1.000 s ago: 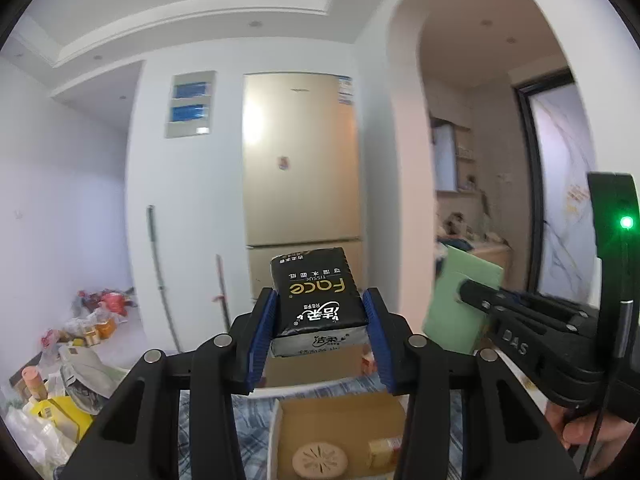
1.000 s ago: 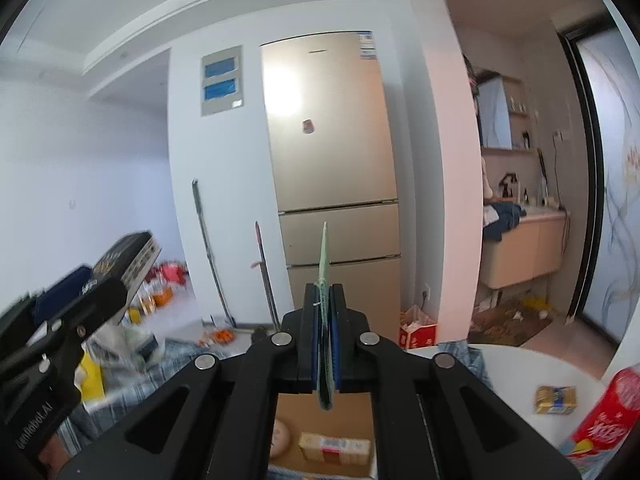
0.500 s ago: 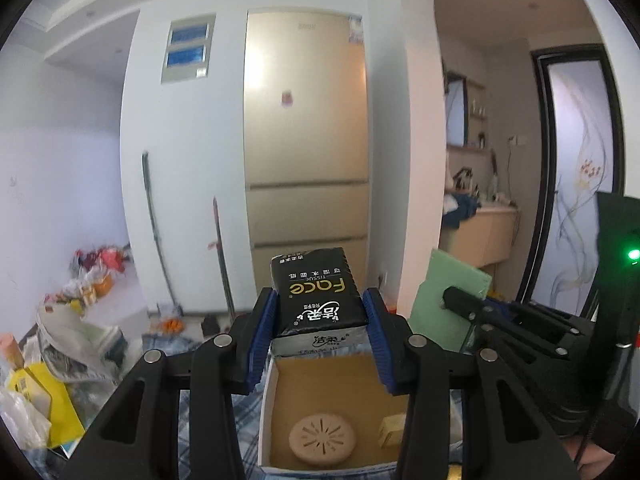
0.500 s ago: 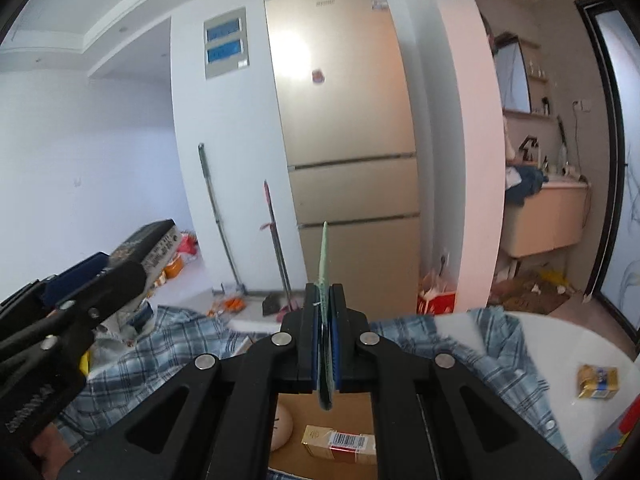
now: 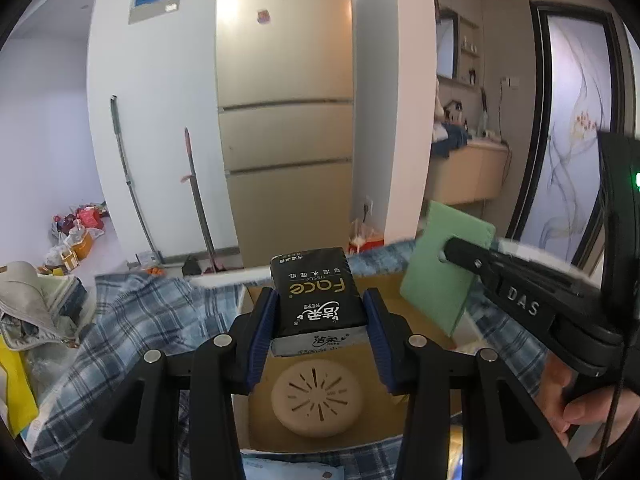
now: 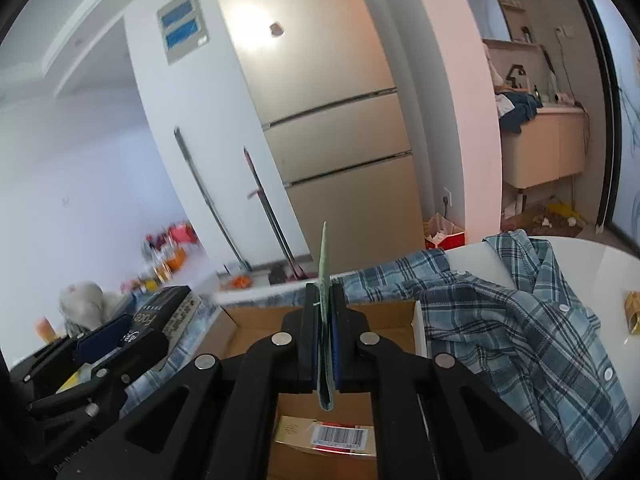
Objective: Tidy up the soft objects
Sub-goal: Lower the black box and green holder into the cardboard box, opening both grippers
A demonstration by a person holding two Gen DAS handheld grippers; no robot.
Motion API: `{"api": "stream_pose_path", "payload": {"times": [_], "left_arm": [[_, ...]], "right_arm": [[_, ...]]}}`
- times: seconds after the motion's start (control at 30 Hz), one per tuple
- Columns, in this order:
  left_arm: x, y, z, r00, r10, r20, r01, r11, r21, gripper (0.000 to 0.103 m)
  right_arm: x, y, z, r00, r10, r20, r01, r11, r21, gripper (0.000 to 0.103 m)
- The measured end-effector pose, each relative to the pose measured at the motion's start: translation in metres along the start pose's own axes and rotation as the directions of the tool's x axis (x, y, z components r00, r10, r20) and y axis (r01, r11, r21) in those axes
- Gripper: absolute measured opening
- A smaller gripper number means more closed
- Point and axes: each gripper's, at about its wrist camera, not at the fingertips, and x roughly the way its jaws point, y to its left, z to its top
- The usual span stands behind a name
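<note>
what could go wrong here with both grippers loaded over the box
The right gripper pinches the thin green sheet near one edge, so it may swing or slip. The tissue pack in the left gripper hangs above the round pad in the cardboard box and could land on it.

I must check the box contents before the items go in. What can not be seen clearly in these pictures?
- Left wrist view: the cardboard box floor is partly hidden by the left gripper and its tissue pack.
- Right wrist view: the barcoded carton is partly covered by the right gripper.
- The green sheet appears edge-on; its face shows only in the left wrist view.
- The barcode print is too small to read.
</note>
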Motion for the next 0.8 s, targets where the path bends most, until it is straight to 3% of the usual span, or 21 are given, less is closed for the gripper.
{"api": "stream_pose_path", "payload": {"times": [0.33, 0.8], "left_arm": [[0.024, 0.008, -0.015, 0.997, -0.003, -0.073, 0.003, 1.000, -0.007, 0.047], [0.025, 0.019, -0.016, 0.997, 0.002, -0.082, -0.005, 0.999, -0.039, 0.047]], "right_arm": [[0.026, 0.004, -0.016, 0.988, 0.059, -0.143, -0.060, 0.998, -0.001, 0.004], [0.042, 0.010, -0.029, 0.961, 0.111, -0.254, -0.113, 0.994, 0.007, 0.005]]}}
